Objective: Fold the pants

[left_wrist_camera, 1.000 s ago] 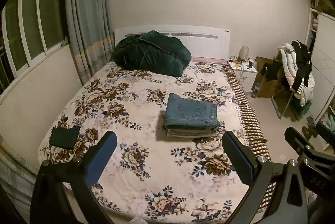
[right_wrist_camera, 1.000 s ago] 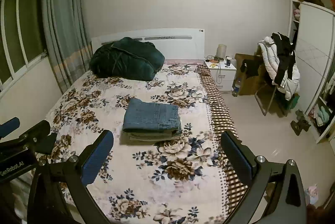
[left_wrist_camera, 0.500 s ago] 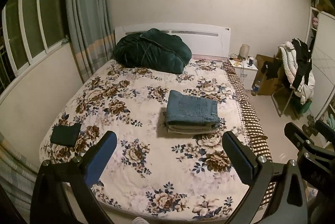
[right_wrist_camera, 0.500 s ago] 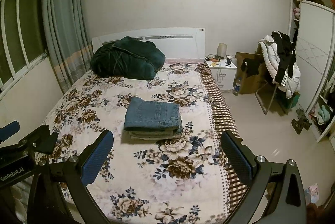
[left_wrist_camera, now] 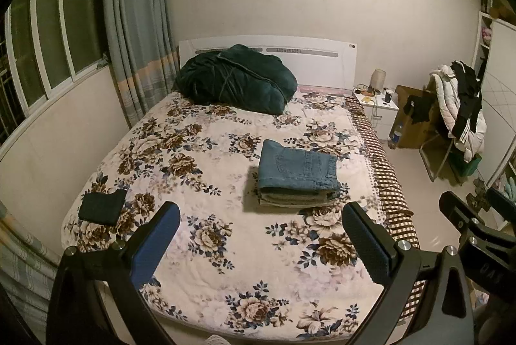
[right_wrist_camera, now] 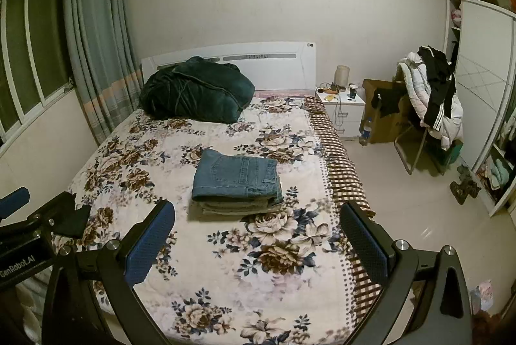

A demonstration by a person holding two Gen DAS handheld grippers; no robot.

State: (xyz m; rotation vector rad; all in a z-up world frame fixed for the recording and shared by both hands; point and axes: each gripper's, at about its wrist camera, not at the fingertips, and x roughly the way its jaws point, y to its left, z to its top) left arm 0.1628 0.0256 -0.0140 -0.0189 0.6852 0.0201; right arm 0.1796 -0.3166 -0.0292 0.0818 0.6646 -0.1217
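Observation:
Folded blue jeans (left_wrist_camera: 298,167) lie on top of a folded pale garment in the middle of the floral bed (left_wrist_camera: 209,264); they also show in the right wrist view (right_wrist_camera: 237,180). My left gripper (left_wrist_camera: 261,245) is open and empty, held back above the foot of the bed, well short of the jeans. My right gripper (right_wrist_camera: 258,245) is open and empty too, also back from the stack. The right gripper's body shows at the right edge of the left wrist view (left_wrist_camera: 474,229), and the left gripper's body at the left edge of the right wrist view (right_wrist_camera: 29,225).
A dark green duvet (left_wrist_camera: 235,80) is bundled at the headboard. A small dark folded cloth (left_wrist_camera: 101,206) lies near the bed's left foot corner. A white nightstand (left_wrist_camera: 377,109), a cardboard box and a chair piled with clothes (left_wrist_camera: 461,113) stand to the right.
Both grippers have pulled back and up from the bed, so more of its foot end shows. The jeans stack has not moved. Both grippers stay open.

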